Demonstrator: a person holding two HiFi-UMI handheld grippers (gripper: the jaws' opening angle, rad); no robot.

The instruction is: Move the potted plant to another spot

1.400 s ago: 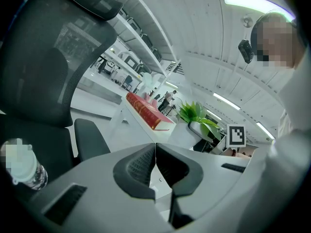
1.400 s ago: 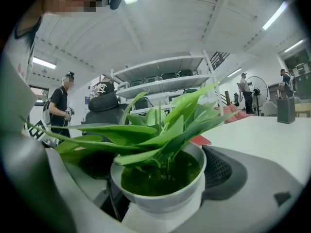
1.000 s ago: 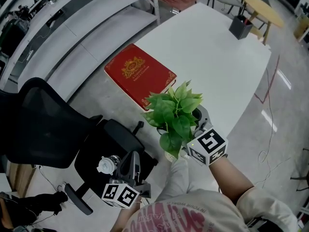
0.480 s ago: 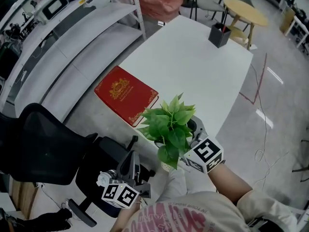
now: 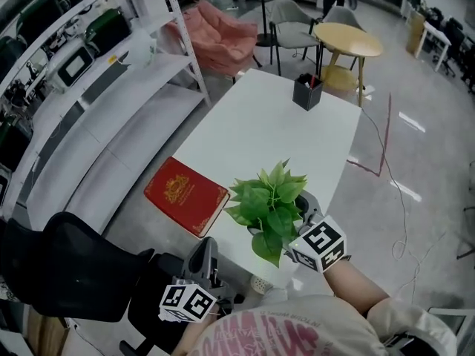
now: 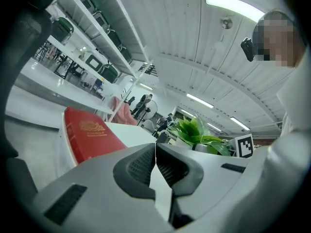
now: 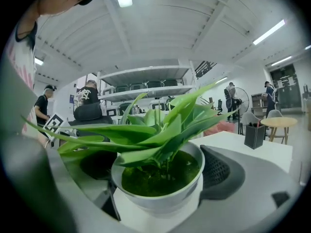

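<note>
You'll find no words to read here: the red book's (image 5: 185, 196) gold emblem and your shirt's (image 5: 278, 338) pink print are too blurred.

The book (image 5: 185, 196) lies on the table (image 5: 274, 124), left of the potted plant (image 5: 271, 202).

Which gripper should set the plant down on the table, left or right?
Right. The right gripper is clamped on the potted plant by the white table; the left gripper is shut, empty, off to the table's side.
</note>
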